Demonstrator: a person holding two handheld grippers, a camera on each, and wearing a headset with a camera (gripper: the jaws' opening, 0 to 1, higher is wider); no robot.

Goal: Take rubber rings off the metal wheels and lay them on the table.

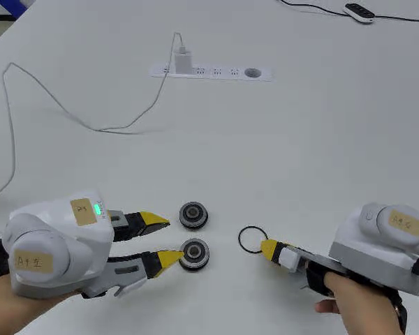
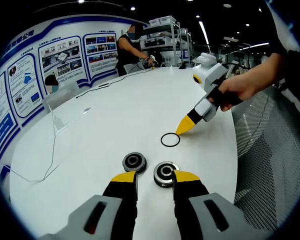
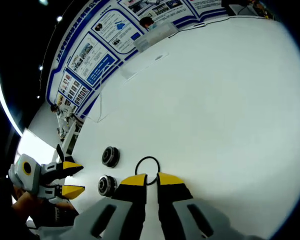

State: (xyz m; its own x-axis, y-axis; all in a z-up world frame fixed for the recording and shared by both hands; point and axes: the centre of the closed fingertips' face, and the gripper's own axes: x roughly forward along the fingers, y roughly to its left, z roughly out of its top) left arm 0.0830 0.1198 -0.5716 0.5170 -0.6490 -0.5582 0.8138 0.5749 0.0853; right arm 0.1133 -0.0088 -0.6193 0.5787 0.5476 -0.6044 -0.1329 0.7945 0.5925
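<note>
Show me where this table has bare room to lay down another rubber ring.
The wide stretch between the power strip and the two metal wheels is bare; so is the table beyond the rubber ring. Crowded in front: the left gripper is up against the wheels, the right gripper at the ring.

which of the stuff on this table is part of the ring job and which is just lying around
Part of the job:
far metal wheel
near metal wheel
rubber ring, lying on the table
left gripper
right gripper

Just lying about:
power strip
charger plugged into it
white cable
small black device at the far edge
</note>
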